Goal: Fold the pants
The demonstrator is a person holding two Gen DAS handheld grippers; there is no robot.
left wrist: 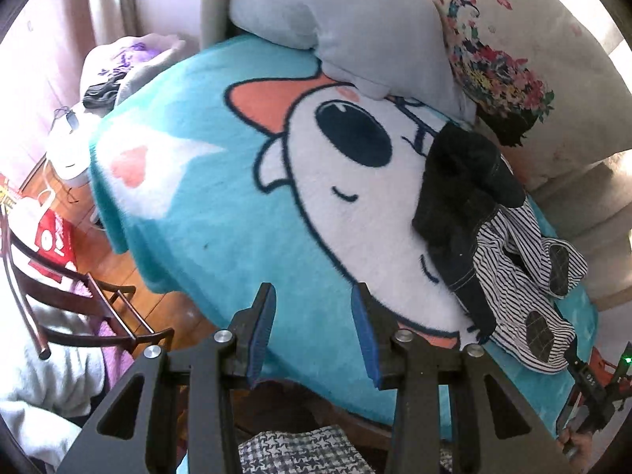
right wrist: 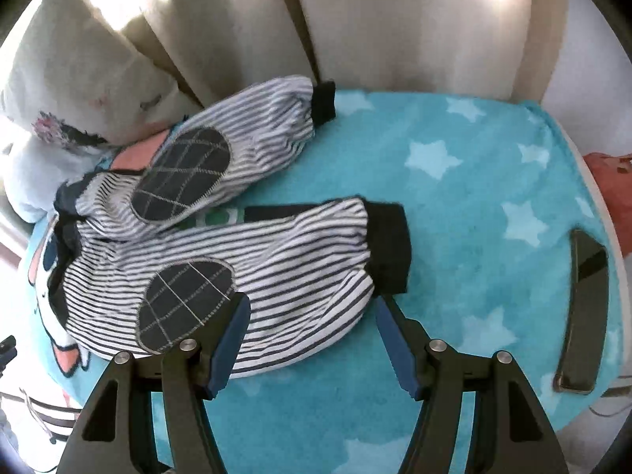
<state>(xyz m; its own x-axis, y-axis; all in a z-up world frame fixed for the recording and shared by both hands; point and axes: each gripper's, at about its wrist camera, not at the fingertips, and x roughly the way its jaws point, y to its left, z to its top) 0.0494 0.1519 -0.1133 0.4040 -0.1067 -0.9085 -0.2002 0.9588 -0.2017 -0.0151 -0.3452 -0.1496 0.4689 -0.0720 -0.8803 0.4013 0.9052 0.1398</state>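
Observation:
The striped pants (right wrist: 284, 260) lie spread on the turquoise blanket (right wrist: 474, 205), legs apart, with dark knee patches (right wrist: 185, 300) and black cuffs (right wrist: 389, 249). My right gripper (right wrist: 312, 316) hovers open over the near leg, its blue pads either side of the fabric and not pressing it. In the left wrist view the same pants (left wrist: 521, 276) lie at the right, partly under a black garment (left wrist: 462, 181). My left gripper (left wrist: 316, 316) stands open above the blanket's (left wrist: 205, 217) cartoon print, well left of the pants, with nothing between its fingers.
A grey pillow (left wrist: 347, 19) and a floral pillow (left wrist: 533, 59) line the back of the bed. A dark phone (right wrist: 584, 308) lies on the blanket right of the pants. A wooden chair (left wrist: 79, 296) stands on the wood floor (left wrist: 118, 264) off the bed's left edge.

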